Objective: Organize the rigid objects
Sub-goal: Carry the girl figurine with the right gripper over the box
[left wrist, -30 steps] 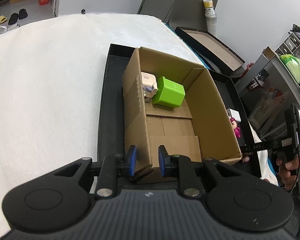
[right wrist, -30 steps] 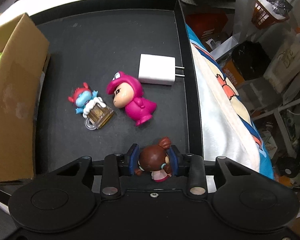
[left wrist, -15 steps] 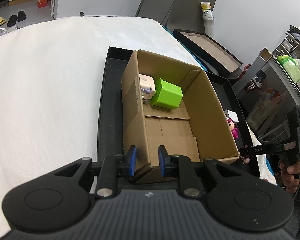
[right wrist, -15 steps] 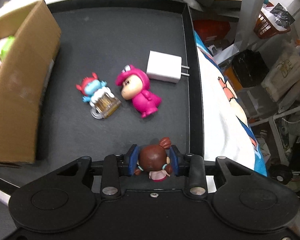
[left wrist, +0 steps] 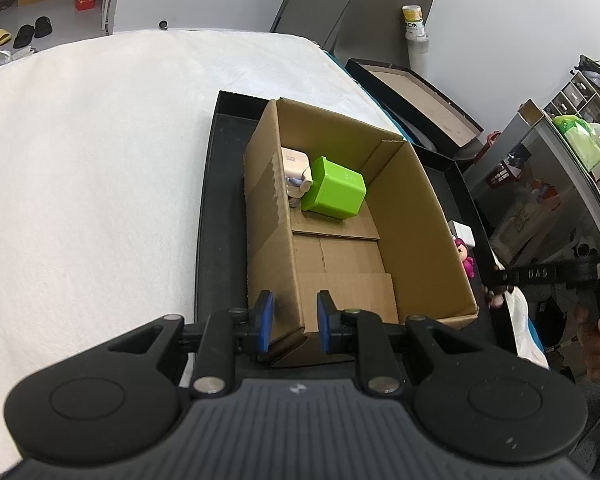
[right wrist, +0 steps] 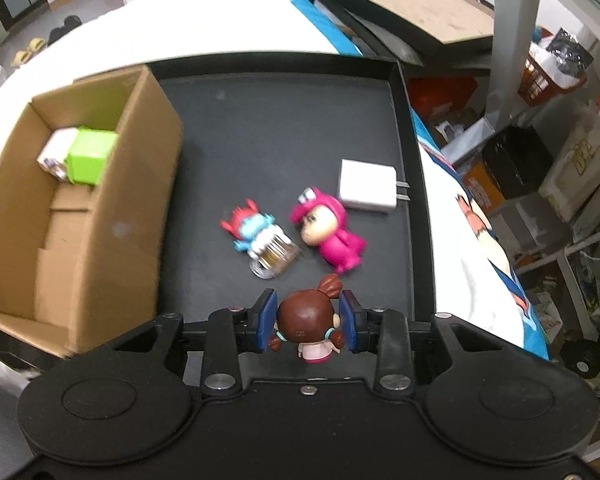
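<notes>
Currently in transit: brown-haired doll figurine (right wrist: 307, 322), pinched by right gripper (right wrist: 308, 320) above black tray (right wrist: 404, 92).
Left gripper (left wrist: 292, 322) clamps cardboard box (left wrist: 412, 196) wall; carry figurine over the rim, release low inside.

White bedding (left wrist: 100, 168) spreads left. Shoes (left wrist: 32, 32) lie on the floor beyond. A can (left wrist: 414, 22) stands behind; a basket (right wrist: 552, 74) sits at right.

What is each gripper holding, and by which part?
Right gripper: brown-haired doll, clamped by its head. Left gripper: cardboard box, by its near corner wall.
</notes>
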`<act>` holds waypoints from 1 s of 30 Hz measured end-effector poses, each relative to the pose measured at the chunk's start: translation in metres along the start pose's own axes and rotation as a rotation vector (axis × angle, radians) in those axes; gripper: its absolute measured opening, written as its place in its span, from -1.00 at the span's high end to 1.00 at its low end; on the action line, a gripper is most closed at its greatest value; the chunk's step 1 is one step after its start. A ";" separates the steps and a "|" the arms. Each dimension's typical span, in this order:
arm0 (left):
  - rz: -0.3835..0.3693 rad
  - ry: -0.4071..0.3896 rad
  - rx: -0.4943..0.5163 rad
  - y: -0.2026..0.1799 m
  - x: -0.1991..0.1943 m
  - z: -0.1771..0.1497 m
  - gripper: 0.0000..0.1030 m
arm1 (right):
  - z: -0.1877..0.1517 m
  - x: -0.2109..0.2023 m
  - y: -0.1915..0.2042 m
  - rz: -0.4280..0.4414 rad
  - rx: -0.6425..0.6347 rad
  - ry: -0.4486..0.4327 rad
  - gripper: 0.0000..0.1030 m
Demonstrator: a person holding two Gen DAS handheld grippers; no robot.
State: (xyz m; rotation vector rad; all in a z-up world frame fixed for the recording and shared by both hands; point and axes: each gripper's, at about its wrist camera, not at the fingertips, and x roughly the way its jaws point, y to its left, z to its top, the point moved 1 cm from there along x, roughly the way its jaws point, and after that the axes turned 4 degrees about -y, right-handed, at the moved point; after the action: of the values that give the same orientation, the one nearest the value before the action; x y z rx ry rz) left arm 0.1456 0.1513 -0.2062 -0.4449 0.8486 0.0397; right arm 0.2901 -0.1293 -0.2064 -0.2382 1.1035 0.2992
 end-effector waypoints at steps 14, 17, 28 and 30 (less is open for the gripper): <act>-0.007 -0.008 0.005 0.001 -0.001 -0.001 0.61 | 0.038 -0.045 0.036 0.056 -0.030 -0.136 0.35; -0.008 -0.010 0.005 0.001 -0.001 -0.002 0.61 | 0.045 -0.053 0.044 0.067 -0.043 -0.156 0.35; -0.022 -0.005 -0.007 0.005 -0.001 0.000 0.61 | 0.067 -0.061 0.073 0.136 -0.040 -0.190 0.35; -0.025 -0.005 -0.009 0.006 -0.001 -0.001 0.62 | 0.070 -0.059 0.079 0.147 -0.038 -0.188 0.35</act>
State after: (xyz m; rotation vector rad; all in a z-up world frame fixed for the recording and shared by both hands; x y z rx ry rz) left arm 0.1432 0.1566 -0.2080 -0.4633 0.8381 0.0210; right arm 0.2962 -0.0395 -0.1266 -0.1593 0.9316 0.4652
